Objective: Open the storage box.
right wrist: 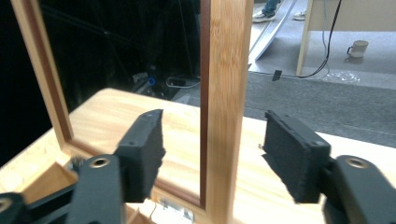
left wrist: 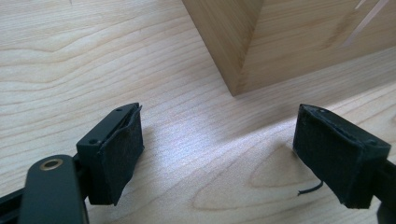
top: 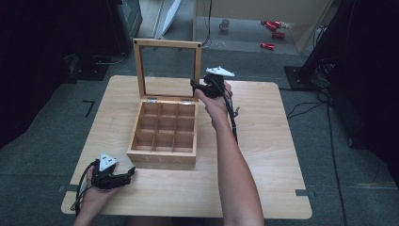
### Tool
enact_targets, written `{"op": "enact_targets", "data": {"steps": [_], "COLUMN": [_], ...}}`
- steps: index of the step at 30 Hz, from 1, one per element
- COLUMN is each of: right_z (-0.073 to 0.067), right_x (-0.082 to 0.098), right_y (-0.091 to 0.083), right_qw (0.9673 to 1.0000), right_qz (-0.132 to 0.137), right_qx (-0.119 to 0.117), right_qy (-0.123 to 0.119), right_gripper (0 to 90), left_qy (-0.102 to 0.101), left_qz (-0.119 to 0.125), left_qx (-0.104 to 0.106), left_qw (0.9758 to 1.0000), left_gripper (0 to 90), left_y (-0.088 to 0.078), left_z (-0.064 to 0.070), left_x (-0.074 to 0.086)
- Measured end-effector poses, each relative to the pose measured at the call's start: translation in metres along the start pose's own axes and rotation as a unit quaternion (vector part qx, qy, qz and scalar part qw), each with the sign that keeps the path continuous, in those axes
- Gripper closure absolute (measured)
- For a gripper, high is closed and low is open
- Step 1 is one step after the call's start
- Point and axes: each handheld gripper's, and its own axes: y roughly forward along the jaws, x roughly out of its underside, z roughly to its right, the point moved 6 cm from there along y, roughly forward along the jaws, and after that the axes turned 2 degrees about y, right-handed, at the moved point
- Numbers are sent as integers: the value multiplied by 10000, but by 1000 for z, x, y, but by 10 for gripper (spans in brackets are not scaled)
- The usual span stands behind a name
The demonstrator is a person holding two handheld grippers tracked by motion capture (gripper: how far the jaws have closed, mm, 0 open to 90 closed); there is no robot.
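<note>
1. Where the right hand-held gripper (top: 194, 85) reaches the raised lid (top: 168, 69) of the wooden box (top: 163, 133), its jaws stand spread, one on each side of the lid's right frame post; in the right gripper view (right wrist: 210, 154) there is a gap between each pad and the wood, so nothing is pinched.
2. A hand (top: 214, 104) holds that hand-held gripper from behind, with the forearm running down to the bottom edge of the high view and a black cable trailing along it.
3. The left hand-held gripper (top: 128, 177) lies low over the near left part of the counter (top: 263, 155), held in the other hand (top: 94, 195), its tips pointing toward the box's near left corner.
4. In the left gripper view its jaws are spread wide (left wrist: 217, 154) over bare counter, holding nothing, with the box's corner (left wrist: 243, 46) just beyond them.
5. The box sits about mid-counter, its lid upright at the far side on hinges, framing a clear pane.
6. Inside, wooden dividers split it into nine compartments, three by three; they look empty.
7. Beyond the counter, on grey floor, stand a mug (top: 225, 25) and a few red objects (top: 272, 33), too small to identify.
</note>
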Motion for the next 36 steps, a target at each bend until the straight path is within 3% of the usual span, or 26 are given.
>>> {"op": "enact_targets", "data": {"steps": [7,17,28,31,34,36], "right_z": [3,14,31,38,43,46], "right_x": [16,45,70,75,80,84], "right_y": [-25,-61,-98,-107,-117,-123], "right_qw": [9993,9982,9974,9976,9986,9985], "right_qz": [-299,-459,-535,-529,-470,-463], "right_qx": [95,-14,64,92,5,52], "right_qy": [-216,-390,-477,-438,-238,-271], "right_gripper": [142,78,74,74,74,74], "left_qy": [0,32,60,76,78,84], "left_qz": [1,-15,-33,-39,-40,-42], "left_qx": [27,18,6,-4,-8,-15], "left_qw": [10000,10000,10000,10000,10000,10000], "left_gripper": [145,138,133,133,133,133], "left_y": [0,1,1,1,1,1], "left_z": [1,1,2,2,2,2], "left_x": [0,0,0,0,0,0]}}
